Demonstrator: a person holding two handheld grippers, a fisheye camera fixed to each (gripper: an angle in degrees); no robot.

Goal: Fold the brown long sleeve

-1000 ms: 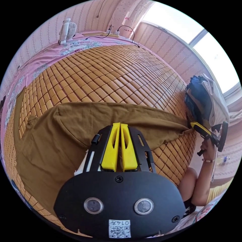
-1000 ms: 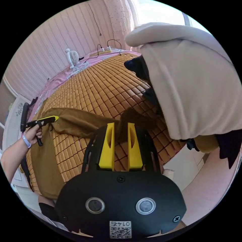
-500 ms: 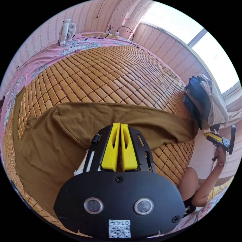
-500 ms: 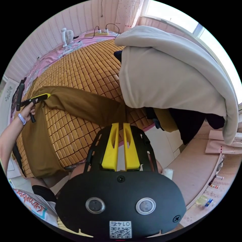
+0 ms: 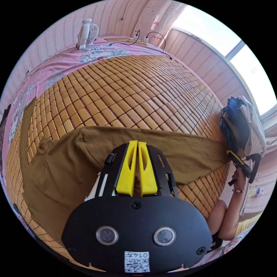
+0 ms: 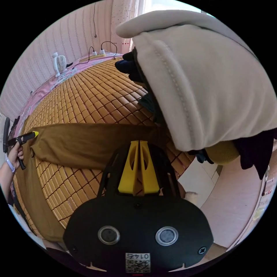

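- Left gripper view: the brown shirt (image 5: 95, 155) is spread flat on the bed's tiled bamboo mat (image 5: 121, 86). The left gripper (image 5: 138, 166) is closed over soft cloth; a real grip cannot be confirmed.
- Right gripper view: the right gripper (image 6: 139, 167), now closed again and empty, has released the sleeve (image 6: 86, 142), which lies straightened beside the fleece pile (image 6: 207, 86).

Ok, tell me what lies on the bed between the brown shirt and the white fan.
In the left gripper view, bare bamboo mat runs from the brown shirt up to a floral pink sheet; the white fan stands on that sheet.
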